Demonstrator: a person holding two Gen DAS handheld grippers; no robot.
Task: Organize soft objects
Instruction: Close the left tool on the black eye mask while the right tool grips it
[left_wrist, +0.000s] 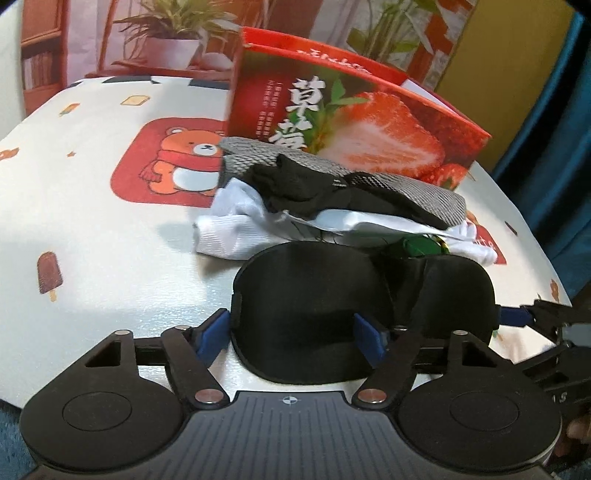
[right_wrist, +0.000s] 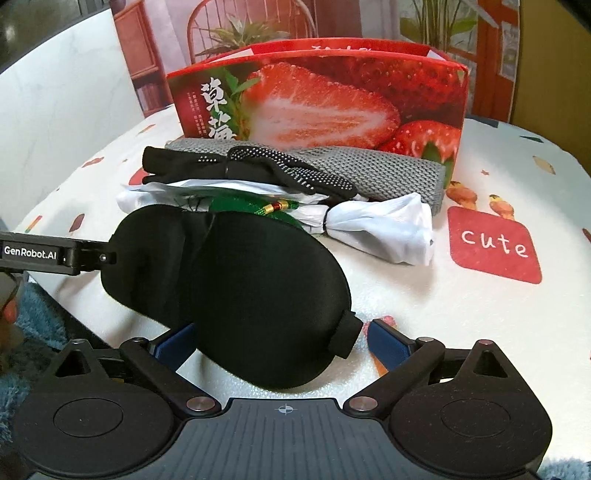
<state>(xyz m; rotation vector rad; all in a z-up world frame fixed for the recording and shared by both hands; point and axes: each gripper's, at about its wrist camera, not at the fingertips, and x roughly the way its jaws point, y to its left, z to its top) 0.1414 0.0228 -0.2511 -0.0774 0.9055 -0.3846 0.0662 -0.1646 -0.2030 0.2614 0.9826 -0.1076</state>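
A black padded eye mask (left_wrist: 332, 306) lies at the table's near edge; it also shows in the right wrist view (right_wrist: 243, 295). My left gripper (left_wrist: 291, 332) is open, its blue pads on either side of the mask's left cup. My right gripper (right_wrist: 280, 339) is open around the mask's right end; it shows at the far right of the left wrist view (left_wrist: 517, 317). Behind the mask lies a pile: a grey knit cloth (right_wrist: 369, 173), a black dotted glove (right_wrist: 273, 166), a white cloth (right_wrist: 384, 225) and a green tasselled item (right_wrist: 255, 208).
An open red strawberry box (right_wrist: 332, 99) stands behind the pile, also in the left wrist view (left_wrist: 351, 122). The table has a white cartoon-print cloth (left_wrist: 92, 206). The front edge drops to a blue rug (right_wrist: 33, 325).
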